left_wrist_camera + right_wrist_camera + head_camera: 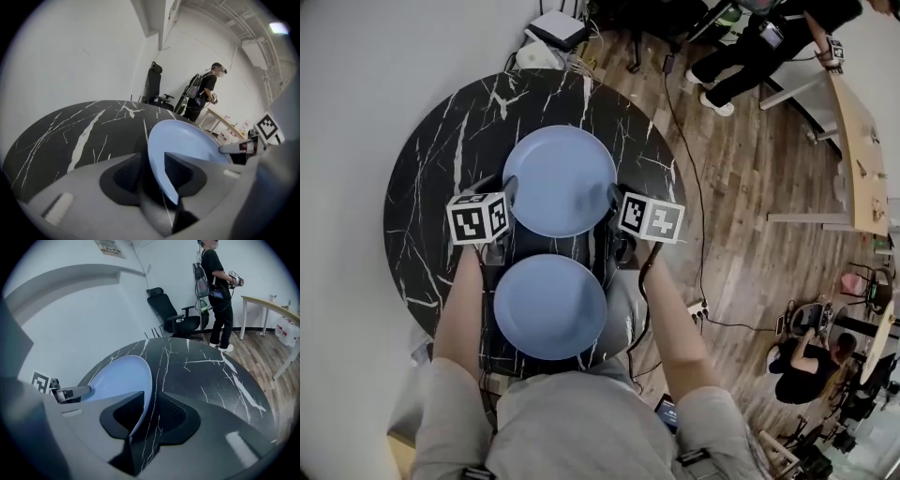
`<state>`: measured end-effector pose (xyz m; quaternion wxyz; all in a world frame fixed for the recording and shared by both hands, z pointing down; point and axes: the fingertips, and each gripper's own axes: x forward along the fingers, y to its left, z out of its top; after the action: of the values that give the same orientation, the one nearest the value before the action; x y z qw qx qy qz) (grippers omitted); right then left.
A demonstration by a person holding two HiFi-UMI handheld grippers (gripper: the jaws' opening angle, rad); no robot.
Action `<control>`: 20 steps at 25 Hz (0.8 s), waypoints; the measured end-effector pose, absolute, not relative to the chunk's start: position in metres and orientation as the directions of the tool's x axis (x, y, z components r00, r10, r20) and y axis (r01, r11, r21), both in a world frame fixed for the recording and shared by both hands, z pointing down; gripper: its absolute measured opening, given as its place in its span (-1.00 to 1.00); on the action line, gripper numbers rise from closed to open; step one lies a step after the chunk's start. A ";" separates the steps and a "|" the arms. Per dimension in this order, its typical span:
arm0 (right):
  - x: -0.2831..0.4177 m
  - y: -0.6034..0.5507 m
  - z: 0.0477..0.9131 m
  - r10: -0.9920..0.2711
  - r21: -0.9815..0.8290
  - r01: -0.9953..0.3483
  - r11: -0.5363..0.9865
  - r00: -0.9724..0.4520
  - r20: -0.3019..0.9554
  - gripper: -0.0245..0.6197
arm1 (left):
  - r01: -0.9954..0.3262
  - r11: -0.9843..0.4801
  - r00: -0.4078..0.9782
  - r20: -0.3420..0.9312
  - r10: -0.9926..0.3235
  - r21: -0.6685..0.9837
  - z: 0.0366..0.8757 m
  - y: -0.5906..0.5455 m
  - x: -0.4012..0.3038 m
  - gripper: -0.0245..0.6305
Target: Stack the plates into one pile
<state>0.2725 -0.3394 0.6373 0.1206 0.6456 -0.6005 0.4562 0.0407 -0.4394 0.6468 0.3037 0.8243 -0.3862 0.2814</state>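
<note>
Two pale blue plates lie on the round black marble table [431, 187]. The far plate [560, 180] sits at the table's middle, and the near plate [550, 306] lies close to the person's body. My left gripper [508, 193] is at the far plate's left rim and my right gripper [615, 199] at its right rim. In the left gripper view the far plate's [187, 140] rim runs between the jaws of my left gripper [157, 173], which stand wide, with a gap beside the rim. The right gripper [145, 411] likewise straddles the plate's [117, 376] rim with a gap.
A black office chair [171, 315] stands beyond the table by the white wall. A person [215, 291] stands on the wood floor beside a wooden table [269, 303]. White boxes and cables [553, 37] lie past the table's far edge.
</note>
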 end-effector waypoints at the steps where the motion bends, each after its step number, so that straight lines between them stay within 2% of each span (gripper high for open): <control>1: 0.272 -0.340 0.640 -0.662 -0.393 -0.884 -0.253 -0.138 0.737 -0.70 | -0.810 -0.515 0.539 0.703 -0.463 0.281 0.650 -0.439 0.041 -0.32; 4: 0.270 -0.342 0.643 -0.658 -0.380 -0.891 -0.248 -0.133 0.741 -0.70 | -0.813 -0.519 0.526 0.715 -0.460 0.264 0.655 -0.438 0.044 -0.34; 7: 0.268 -0.342 0.644 -0.646 -0.344 -0.910 -0.233 -0.120 0.753 -0.78 | -0.830 -0.508 0.494 0.730 -0.473 0.233 0.657 -0.438 0.042 -0.60; 12: 0.267 -0.341 0.633 -0.662 -0.363 -0.903 -0.230 -0.128 0.738 -0.81 | -0.844 -0.459 0.497 0.729 -0.471 0.280 0.647 -0.430 0.035 -0.63; 20: 0.245 -0.346 0.591 -0.695 -0.370 -0.922 -0.117 -0.190 0.694 -0.80 | -0.870 -0.416 0.468 0.711 -0.525 0.266 0.601 -0.415 0.007 -0.63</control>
<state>0.2450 -0.3457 0.5910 0.1368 0.6217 -0.6500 0.4150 0.0068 -0.4154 0.6009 0.3165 0.7963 -0.4378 0.2721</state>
